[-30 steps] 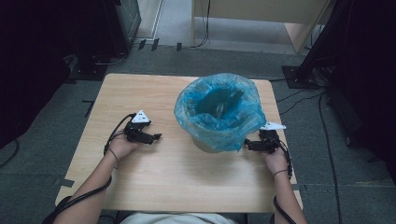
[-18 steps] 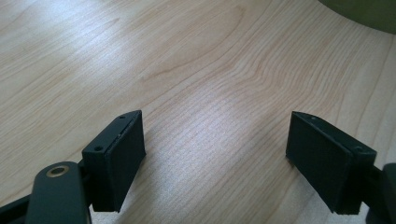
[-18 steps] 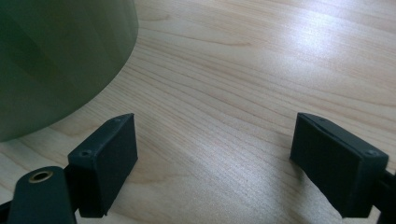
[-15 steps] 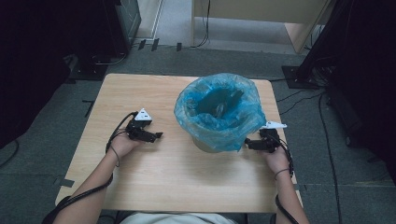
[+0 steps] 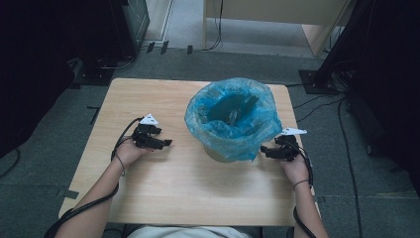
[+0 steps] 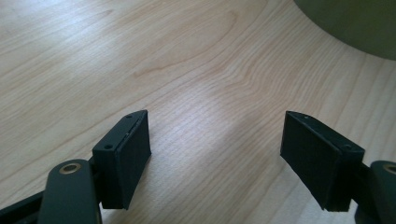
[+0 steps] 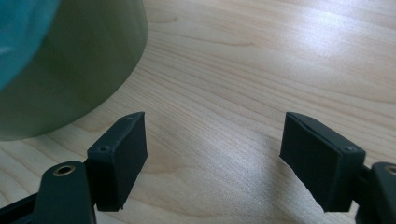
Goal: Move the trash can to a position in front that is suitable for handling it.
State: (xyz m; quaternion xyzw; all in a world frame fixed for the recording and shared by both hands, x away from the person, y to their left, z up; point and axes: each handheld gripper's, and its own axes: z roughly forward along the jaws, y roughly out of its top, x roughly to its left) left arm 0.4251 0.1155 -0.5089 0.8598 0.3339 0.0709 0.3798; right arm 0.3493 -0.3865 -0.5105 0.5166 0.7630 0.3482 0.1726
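The bin [image 5: 225, 148], lined with a blue bag [image 5: 233, 116], stands near the table's [image 5: 163, 193] right edge. Left hand-held gripper [image 5: 166, 143] and right hand-held gripper [image 5: 263, 149] flank it, jaws wide, just closing slightly on nothing. Bag work looks unstarted.

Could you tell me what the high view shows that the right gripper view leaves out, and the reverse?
High view alone: the blue bag's open mouth, the left gripper and both of the person's forearms. Right gripper view alone: the right gripper close up, jaws apart with nothing but bare wood between them, and the bin's green wall below the bag. Both share the wooden table, the bin and the blue bag.
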